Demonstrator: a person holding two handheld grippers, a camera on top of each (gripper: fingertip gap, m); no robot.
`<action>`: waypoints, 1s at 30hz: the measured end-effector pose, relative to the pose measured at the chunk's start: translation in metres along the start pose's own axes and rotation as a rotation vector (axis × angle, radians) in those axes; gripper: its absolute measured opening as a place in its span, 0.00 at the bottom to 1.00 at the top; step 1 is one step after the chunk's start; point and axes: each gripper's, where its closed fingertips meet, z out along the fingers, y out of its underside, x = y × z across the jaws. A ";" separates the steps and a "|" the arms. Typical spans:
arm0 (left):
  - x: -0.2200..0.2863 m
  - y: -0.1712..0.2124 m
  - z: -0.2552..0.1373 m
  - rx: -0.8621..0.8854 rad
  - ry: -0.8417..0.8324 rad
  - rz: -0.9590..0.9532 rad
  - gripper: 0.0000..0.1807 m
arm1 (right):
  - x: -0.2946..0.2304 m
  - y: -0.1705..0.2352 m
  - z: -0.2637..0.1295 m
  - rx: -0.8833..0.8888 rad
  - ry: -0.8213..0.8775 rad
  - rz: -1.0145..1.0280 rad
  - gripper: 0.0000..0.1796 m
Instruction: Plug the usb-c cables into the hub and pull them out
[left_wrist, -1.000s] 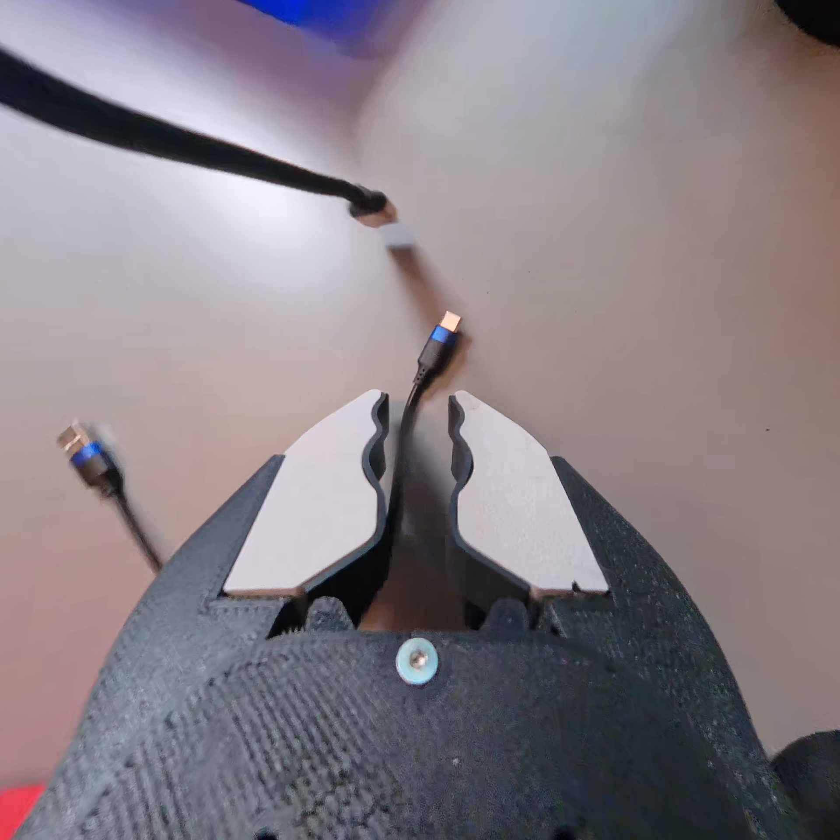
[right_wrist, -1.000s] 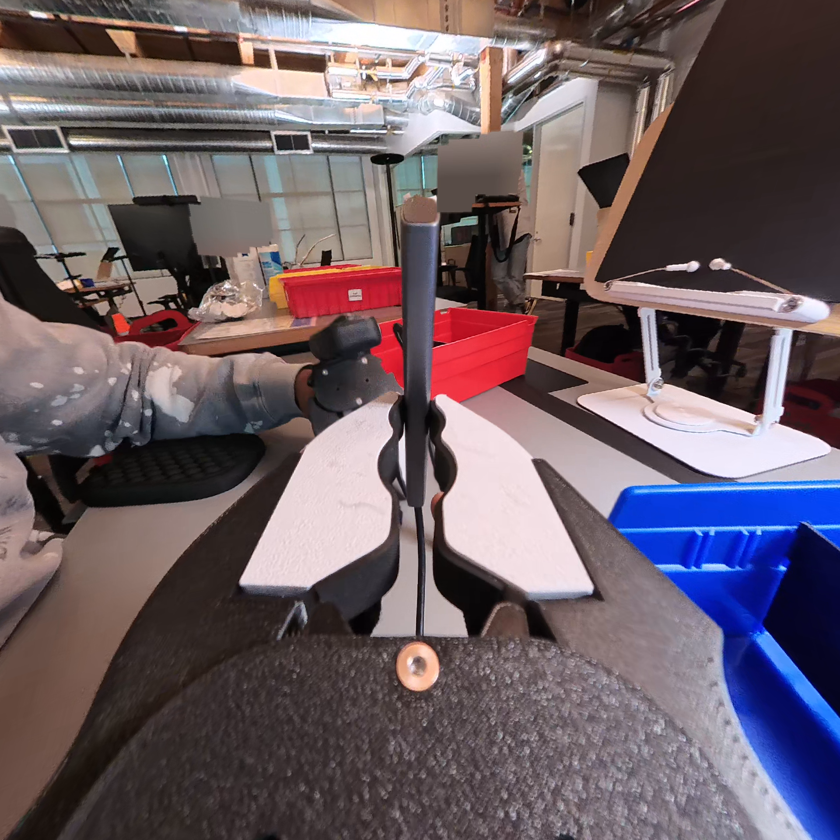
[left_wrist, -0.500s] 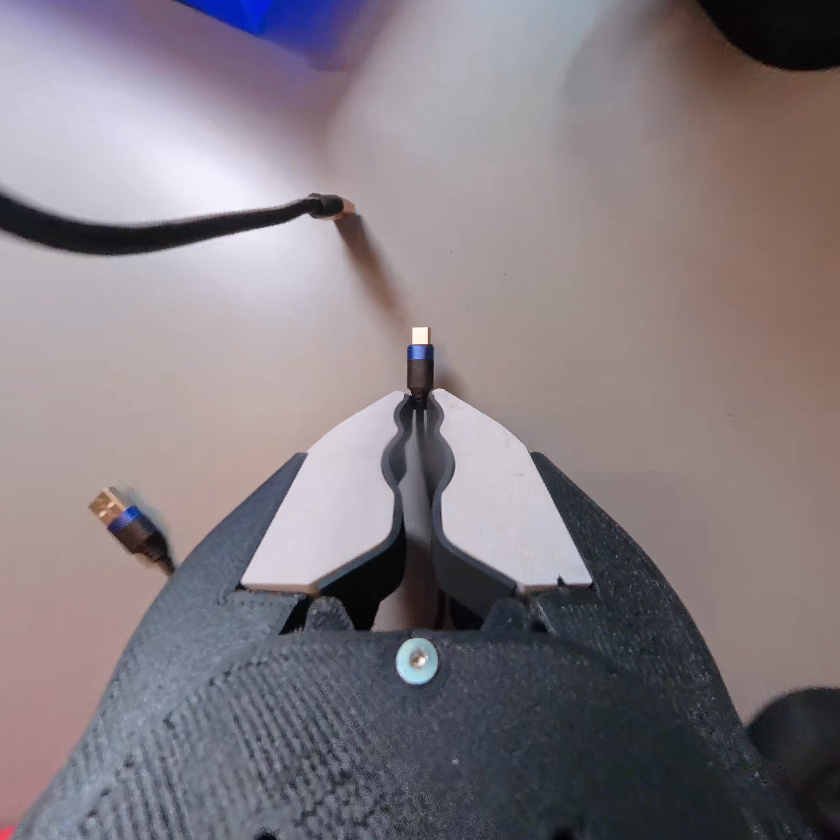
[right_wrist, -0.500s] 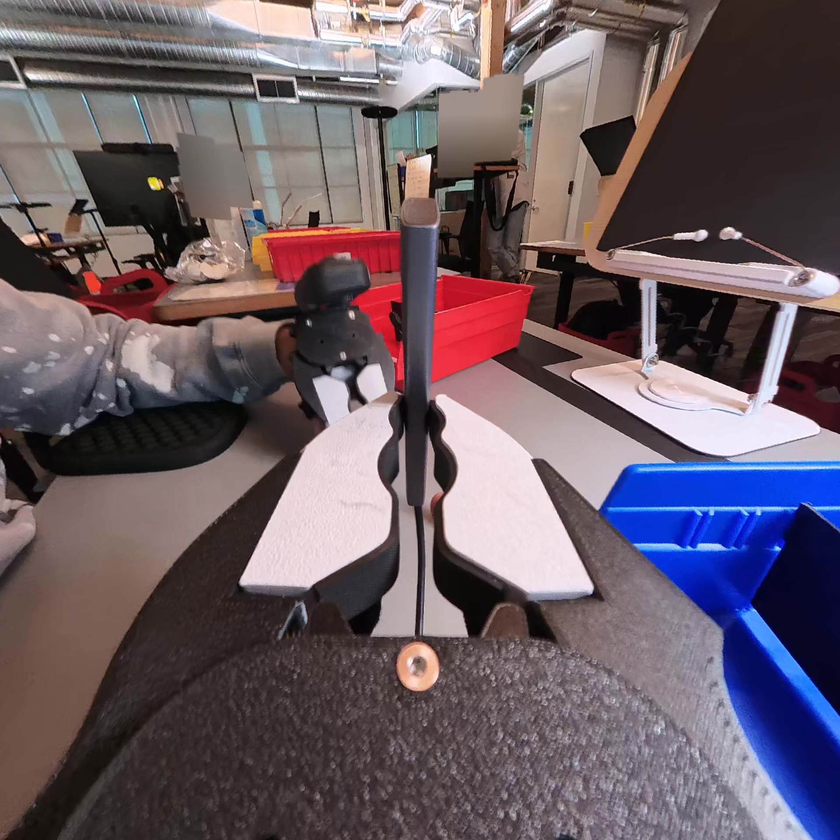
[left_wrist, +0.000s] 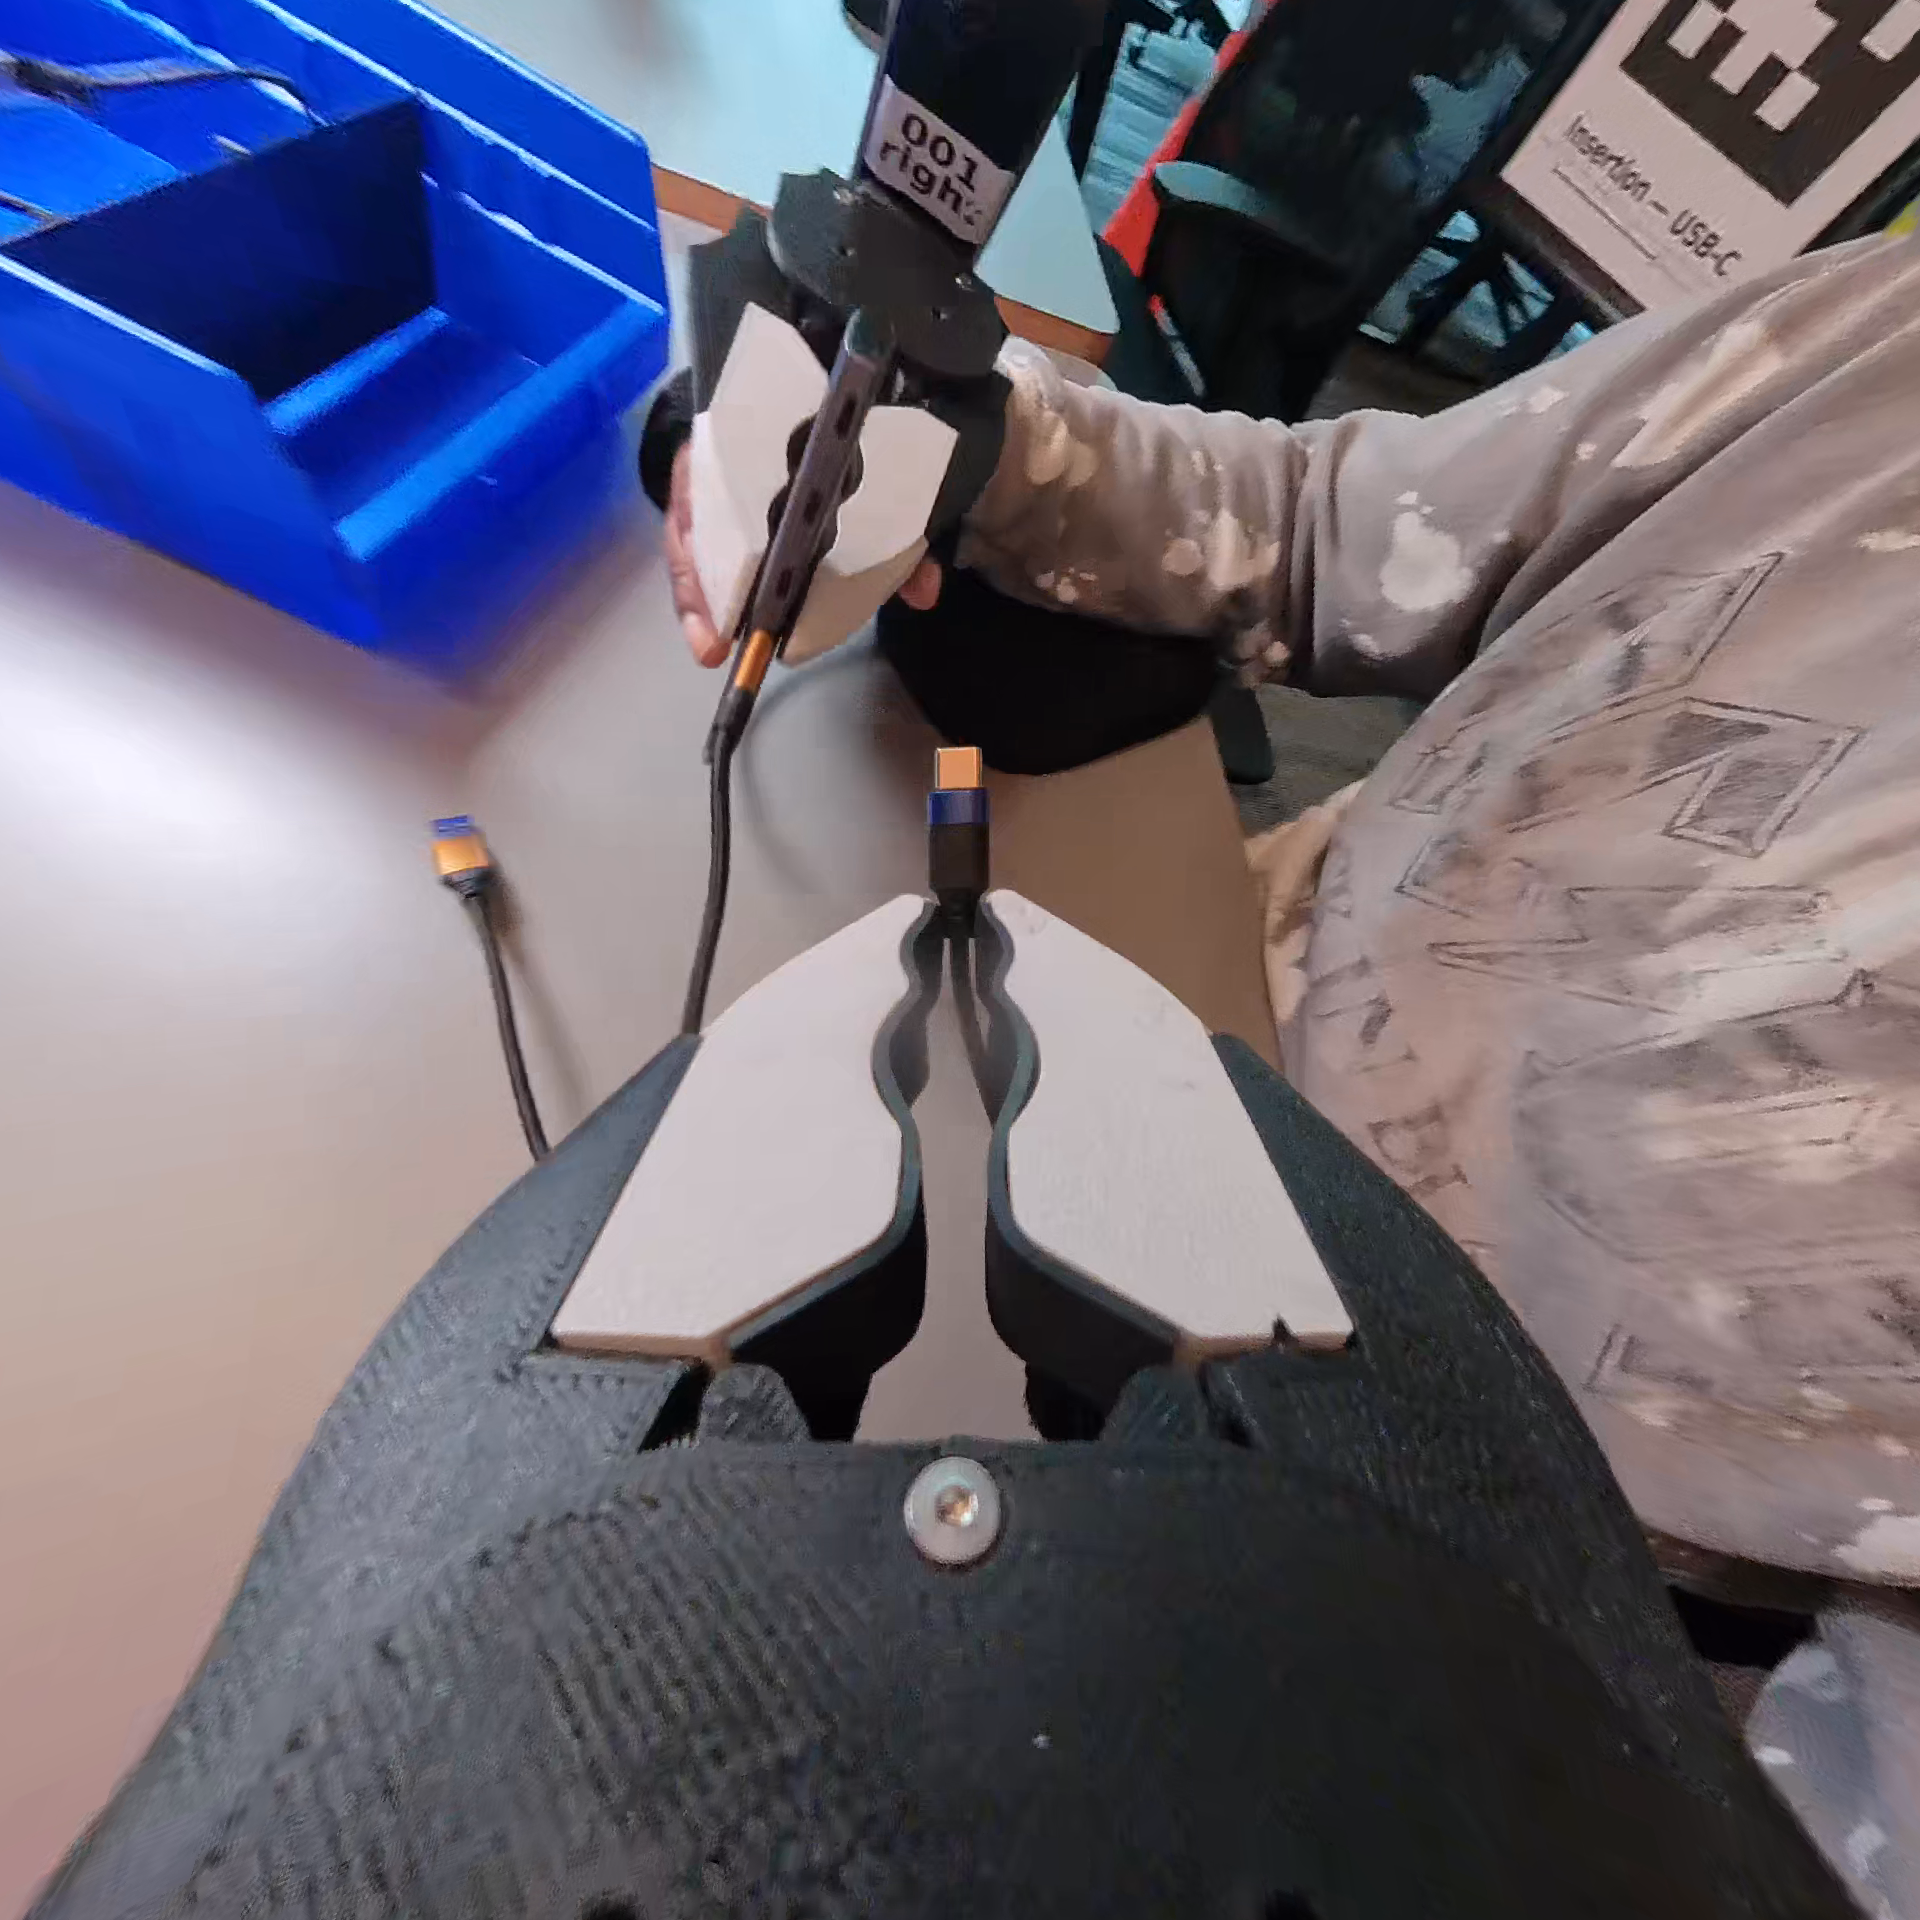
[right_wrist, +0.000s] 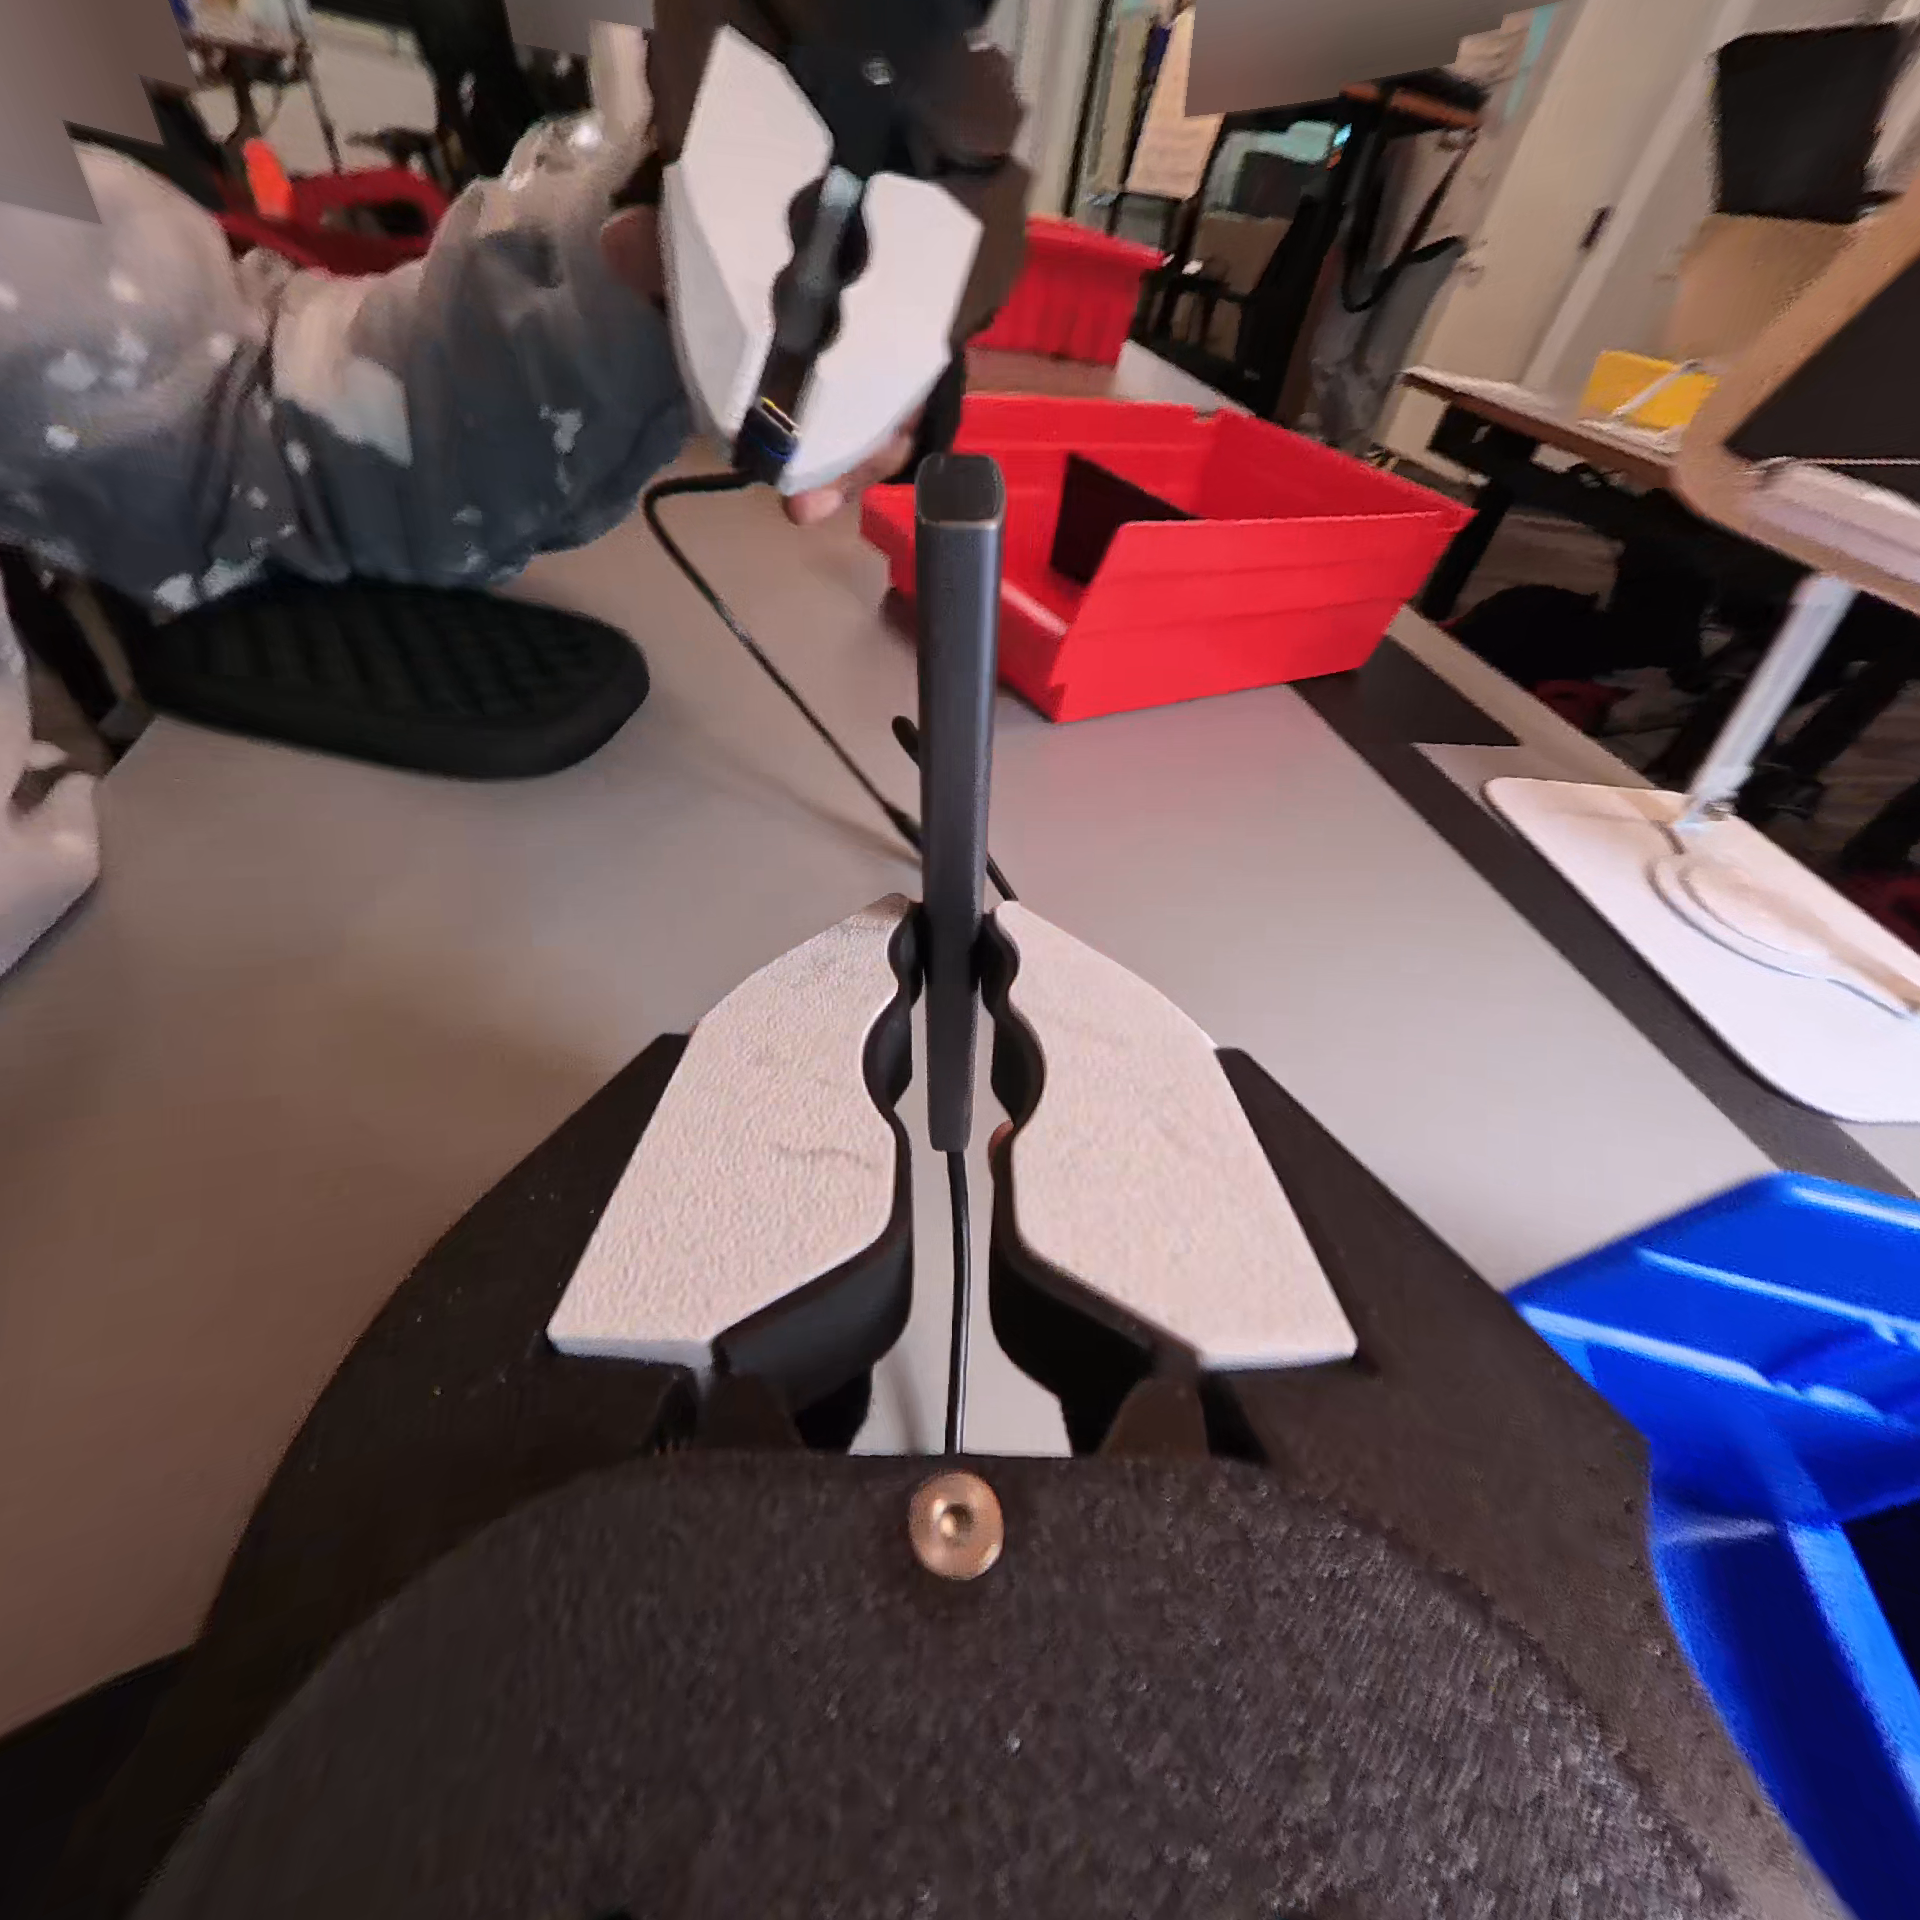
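Grey-padded left gripper (left_wrist: 957, 914) pinches the usb-c cable (left_wrist: 956, 831) just behind its plug, tip free in the air. Farther off, the right gripper (right_wrist: 948, 920) clamps the dark hub (right_wrist: 956, 727) upright above the table (right_wrist: 416, 914).

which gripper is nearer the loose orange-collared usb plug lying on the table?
Left. The left gripper, shut on the blue-collared usb-c cable, sits just right of the orange-collared plug. The right gripper, clamping the dark slim hub, is farther beyond it.
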 end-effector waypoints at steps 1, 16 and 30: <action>-0.001 0.003 0.008 -0.018 0.020 -0.017 0.03 | -0.006 0.003 0.004 -0.020 -0.023 -0.017 0.05; 0.004 0.038 0.057 -0.102 0.428 -0.301 0.03 | -0.056 0.009 0.027 -0.105 -0.228 -0.183 0.05; 0.008 0.056 0.065 -0.183 0.478 -0.328 0.03 | -0.063 0.022 0.033 -0.232 -0.197 -0.398 0.05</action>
